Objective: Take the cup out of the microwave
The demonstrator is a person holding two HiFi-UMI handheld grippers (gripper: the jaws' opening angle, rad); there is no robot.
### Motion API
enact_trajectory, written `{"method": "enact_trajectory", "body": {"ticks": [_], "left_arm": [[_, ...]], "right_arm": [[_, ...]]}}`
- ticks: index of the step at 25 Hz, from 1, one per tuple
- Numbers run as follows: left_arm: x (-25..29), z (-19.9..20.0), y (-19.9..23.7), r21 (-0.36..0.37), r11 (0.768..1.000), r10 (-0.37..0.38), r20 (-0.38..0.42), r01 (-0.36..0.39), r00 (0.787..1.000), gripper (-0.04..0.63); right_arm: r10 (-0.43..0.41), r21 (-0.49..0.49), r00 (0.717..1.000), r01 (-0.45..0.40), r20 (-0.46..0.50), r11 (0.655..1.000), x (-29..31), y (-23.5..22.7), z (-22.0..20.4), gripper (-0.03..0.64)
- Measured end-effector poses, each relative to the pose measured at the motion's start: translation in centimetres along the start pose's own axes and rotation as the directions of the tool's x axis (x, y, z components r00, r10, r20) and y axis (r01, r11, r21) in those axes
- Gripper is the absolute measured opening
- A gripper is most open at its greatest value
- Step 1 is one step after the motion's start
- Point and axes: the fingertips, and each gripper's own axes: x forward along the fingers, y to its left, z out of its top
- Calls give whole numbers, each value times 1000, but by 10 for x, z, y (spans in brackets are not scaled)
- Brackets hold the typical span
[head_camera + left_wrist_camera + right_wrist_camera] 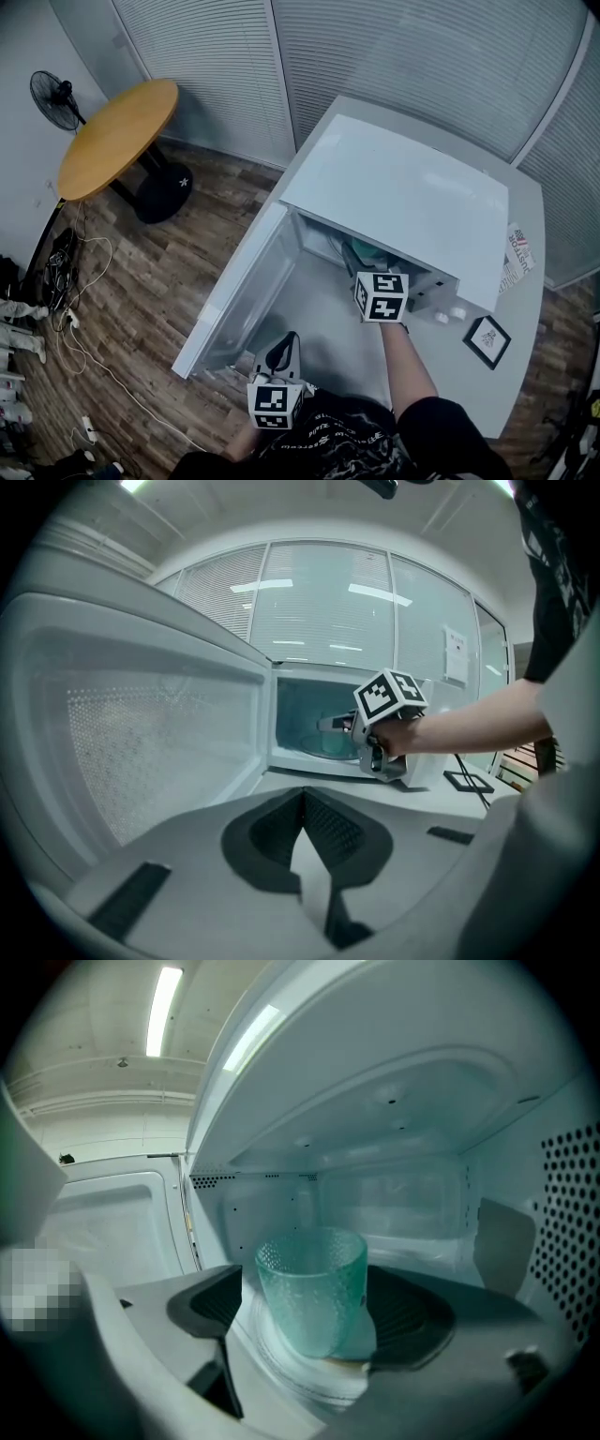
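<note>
**Right gripper at the cup inside the microwave**

The microwave (403, 192) stands on a pale counter (330, 333), and its door (239, 298) hangs wide open to the left. The cup (314, 1288), a green glass with a dimpled surface, is inside the cavity on the round turntable (281, 1372), with no handle in sight. In the right gripper view it leans a little to the left.

The right gripper (332, 726) reaches into the cavity, and the person's bare forearm stretches over the counter behind it. Its 2 jaws are wide apart with the cup between them, near their tips. The right pad lies against the cup's side, and a thin strip of turntable shows between the left pad and the glass. The cavity's back wall and the perforated right wall close in behind the cup.

The left gripper (302, 799) is low at the front edge of the counter, well apart from the microwave and pointing toward it. Its jaws are together at the tips with nothing between them. From its view the right gripper's marker cube sits just outside the cavity opening.

On the counter to the right of the microwave lies a small black frame (487, 339). Across the wooden floor to the left stand a round table (117, 136) and, beyond it, a fan (54, 98).
</note>
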Motion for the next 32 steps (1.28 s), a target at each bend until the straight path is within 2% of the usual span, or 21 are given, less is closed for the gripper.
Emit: {"method": "enact_trajectory", "body": {"ticks": [22,32], "left_arm": [[-7,0,14,10,1000,16,-4,-16,1000,7],[-11,2,10,19,1000,18,14,-18,1000,7]], "right_arm": [[-39,-45,999,40,30,998,5,-6,6,370],[-8,-41,999,10,48,999,-8,-1,11,367]]}}
